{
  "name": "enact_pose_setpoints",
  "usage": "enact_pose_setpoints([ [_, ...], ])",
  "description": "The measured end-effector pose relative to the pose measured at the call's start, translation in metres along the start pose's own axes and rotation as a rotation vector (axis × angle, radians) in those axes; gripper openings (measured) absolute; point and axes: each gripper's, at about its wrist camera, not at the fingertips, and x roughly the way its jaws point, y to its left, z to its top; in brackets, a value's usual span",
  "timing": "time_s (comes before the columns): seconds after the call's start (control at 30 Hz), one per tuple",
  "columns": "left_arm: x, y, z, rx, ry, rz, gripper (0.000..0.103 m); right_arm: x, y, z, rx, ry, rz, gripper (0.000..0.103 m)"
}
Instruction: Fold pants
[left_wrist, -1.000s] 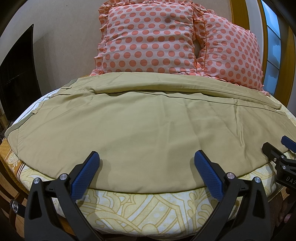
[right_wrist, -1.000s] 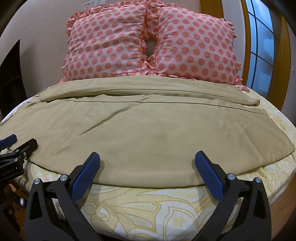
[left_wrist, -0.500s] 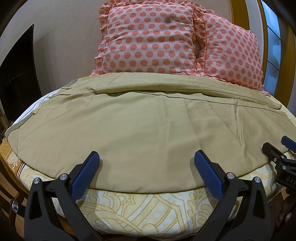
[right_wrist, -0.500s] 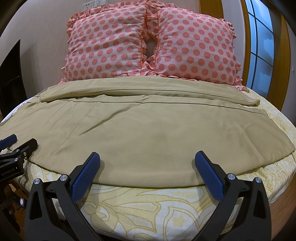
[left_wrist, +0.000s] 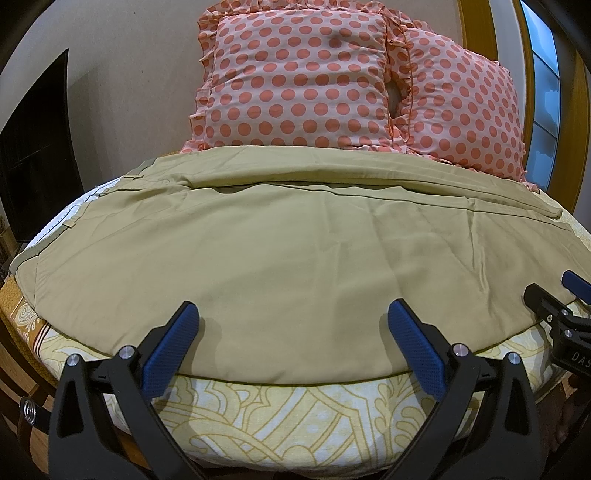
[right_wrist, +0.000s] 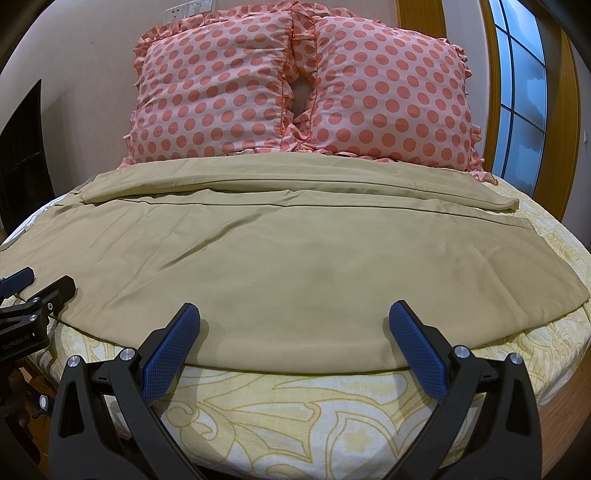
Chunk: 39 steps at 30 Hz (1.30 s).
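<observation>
My left gripper (left_wrist: 293, 345) hovers at the near edge of the khaki pants (left_wrist: 288, 254), jaws wide apart, gripping nothing. My right gripper (right_wrist: 295, 345) likewise, spread wide, empty. Pants lie flat across the yellow-patterned bedsheet (right_wrist: 295, 410), legs running sideways. Two pink polka-dot pillows (right_wrist: 295, 88) just beyond.

One pair of tan pants (right_wrist: 280, 266) is seen in the middle of the frame. Two spotted pillows (right_wrist: 210, 96) (right_wrist: 391, 99) are seen at the top. One bed (right_wrist: 295, 413) is seen. Two tongs (left_wrist: 291, 325) (right_wrist: 291, 325) are seen at the bottom.
</observation>
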Motion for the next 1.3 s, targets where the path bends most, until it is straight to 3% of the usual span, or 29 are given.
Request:
enact_pose_setpoints([
  [0.5,0.001,-0.003,0.002,0.006,0.005,-0.005,0.101,0.001,-0.004,0.004,-0.029,0.036,0.049,0.102],
  [0.6,0.000,0.000,0.006,0.018,0.036,-0.015,0.101,0.004,-0.016,0.020,-0.013,0.111,0.075,0.102],
  [0.67,-0.001,0.008,0.013,0.009,0.065,-0.007,0.101,0.000,-0.043,0.047,0.041,0.074,0.051,0.102],
  [0.73,-0.005,0.020,0.025,-0.027,0.035,-0.001,0.101,0.002,-0.068,0.074,0.083,0.044,-0.006,0.102],
  [0.87,0.002,0.047,0.060,-0.153,0.008,-0.002,0.101,0.060,-0.144,0.152,0.221,0.076,-0.168,0.102],
  [0.97,0.015,0.058,0.080,-0.220,0.015,-0.039,0.101,0.126,-0.199,0.192,0.382,0.182,-0.254,0.100],
  [1.03,0.025,0.062,0.094,-0.227,0.026,-0.042,0.101,0.176,-0.234,0.211,0.525,0.270,-0.286,0.079],
  [1.1,0.031,0.061,0.105,-0.215,0.017,-0.035,0.101,0.217,-0.256,0.224,0.633,0.321,-0.304,0.073],
  [1.2,0.040,0.059,0.115,-0.202,0.007,-0.029,0.101,0.260,-0.267,0.236,0.665,0.361,-0.399,0.073],
  [1.3,0.048,0.056,0.117,-0.185,0.016,-0.029,0.101,0.299,-0.266,0.234,0.608,0.456,-0.518,0.073],
])
